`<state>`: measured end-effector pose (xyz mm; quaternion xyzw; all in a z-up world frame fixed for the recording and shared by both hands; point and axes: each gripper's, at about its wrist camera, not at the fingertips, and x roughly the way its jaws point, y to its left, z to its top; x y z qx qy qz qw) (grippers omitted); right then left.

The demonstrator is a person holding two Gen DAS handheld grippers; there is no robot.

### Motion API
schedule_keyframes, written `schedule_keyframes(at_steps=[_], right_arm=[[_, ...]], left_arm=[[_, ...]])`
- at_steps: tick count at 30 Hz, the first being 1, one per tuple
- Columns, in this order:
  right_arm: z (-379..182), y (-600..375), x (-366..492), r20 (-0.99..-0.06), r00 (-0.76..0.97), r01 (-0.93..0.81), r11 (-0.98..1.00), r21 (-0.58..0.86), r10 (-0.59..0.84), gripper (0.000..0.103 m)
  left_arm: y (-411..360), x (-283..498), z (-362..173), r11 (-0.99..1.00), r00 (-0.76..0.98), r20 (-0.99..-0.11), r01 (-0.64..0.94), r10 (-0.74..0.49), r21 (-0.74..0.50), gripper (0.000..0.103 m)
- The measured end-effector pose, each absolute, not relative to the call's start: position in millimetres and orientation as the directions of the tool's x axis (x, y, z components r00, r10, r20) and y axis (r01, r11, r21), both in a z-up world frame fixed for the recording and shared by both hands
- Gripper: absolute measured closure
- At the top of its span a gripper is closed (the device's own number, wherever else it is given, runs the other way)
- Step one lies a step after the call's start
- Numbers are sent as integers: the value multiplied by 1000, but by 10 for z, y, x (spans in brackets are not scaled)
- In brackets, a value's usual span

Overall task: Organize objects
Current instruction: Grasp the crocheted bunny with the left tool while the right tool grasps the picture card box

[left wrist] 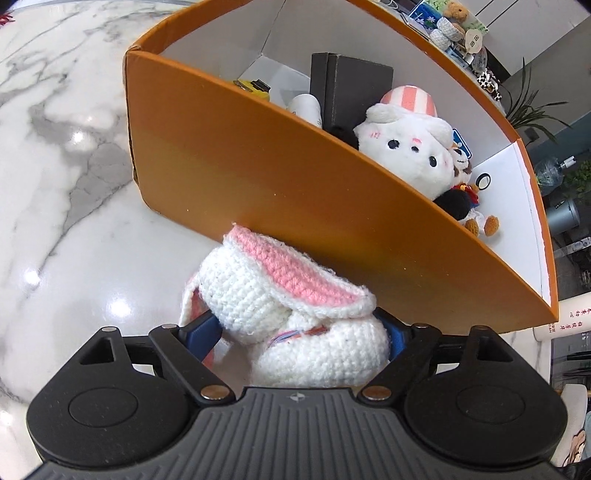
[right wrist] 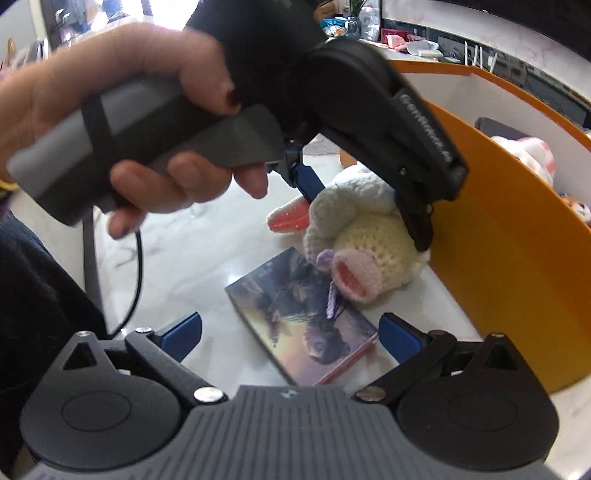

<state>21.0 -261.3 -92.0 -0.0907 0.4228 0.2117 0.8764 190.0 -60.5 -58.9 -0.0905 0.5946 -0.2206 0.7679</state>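
Note:
My left gripper (left wrist: 299, 332) is shut on a white crocheted bunny with pink ears (left wrist: 288, 295), held just in front of the near wall of the orange box (left wrist: 258, 177). In the right wrist view the same bunny (right wrist: 362, 229) hangs from the left gripper (right wrist: 354, 188) beside the orange box (right wrist: 509, 258). My right gripper (right wrist: 291, 336) is open and empty, hovering over a picture card (right wrist: 299, 317) lying flat on the marble table (right wrist: 192, 266).
The box holds a white plush with a striped hat (left wrist: 406, 147), a dark box (left wrist: 351, 88), a white bottle (left wrist: 306, 107), a yellow item (left wrist: 255, 86) and small plush toys (left wrist: 465, 199). Marble table (left wrist: 66, 184) extends left. A cluttered shelf (left wrist: 458, 26) stands behind.

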Motion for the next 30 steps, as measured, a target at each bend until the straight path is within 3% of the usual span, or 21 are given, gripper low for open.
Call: schedule_keyframes(at_steps=[2, 6, 12, 19, 21, 23, 30], right_arm=[[-959, -2603, 262, -781, 555, -445, 896, 12, 286, 3], [-1051, -2583, 318, -805, 536, -434, 901, -2, 256, 16], [-1036, -2454, 186, -842, 469, -491, 871, 4, 268, 21], [-1126, -2287, 237, -803, 532, -505, 862, -44, 270, 21], [-1107, -2284, 267, -797, 541, -493, 869, -40, 270, 35], [-1084, -2295, 290, -805, 533, -468, 883, -24, 261, 38], [-1058, -2363, 163, -819, 511, -449, 893, 3, 260, 40]], left_arm=[[-598, 1889, -567, 887, 197, -874, 233, -444, -398, 2], [-658, 1917, -555, 888, 194, -876, 236, -441, -395, 2], [-679, 1924, -555, 888, 198, -875, 235, -442, -395, 2], [-717, 1883, -550, 897, 222, -878, 234, -425, -375, 2], [-711, 1882, -543, 892, 218, -875, 246, -432, -379, 6], [-685, 1894, -535, 885, 206, -870, 239, -448, -399, 15], [-727, 1823, -442, 888, 216, -881, 297, -421, -351, 22]])
